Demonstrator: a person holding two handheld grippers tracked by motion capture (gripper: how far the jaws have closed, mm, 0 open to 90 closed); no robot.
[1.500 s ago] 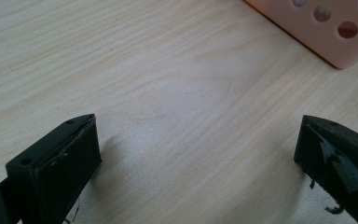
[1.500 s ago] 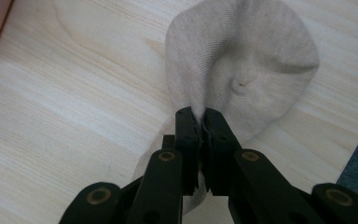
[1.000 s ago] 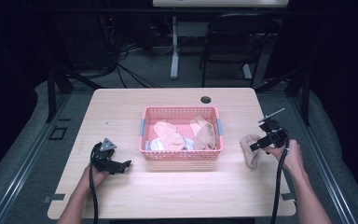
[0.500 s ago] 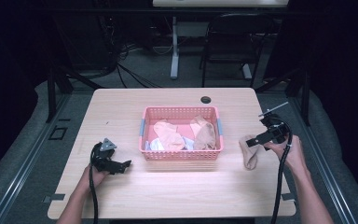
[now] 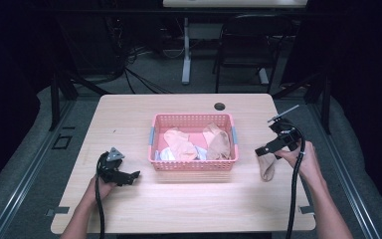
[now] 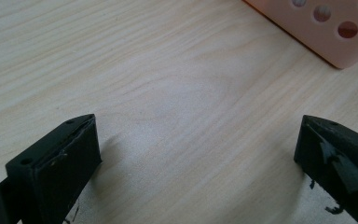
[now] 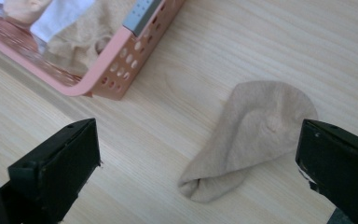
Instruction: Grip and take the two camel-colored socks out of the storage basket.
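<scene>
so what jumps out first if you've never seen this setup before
The pink basket at the middle of the wooden table, holding beige and white socks, draws the eye first. Next is the lone beige sock lying flat on the table to its right, just under the right gripper, whose jaws have just been opening and now stand wide above it.
</scene>
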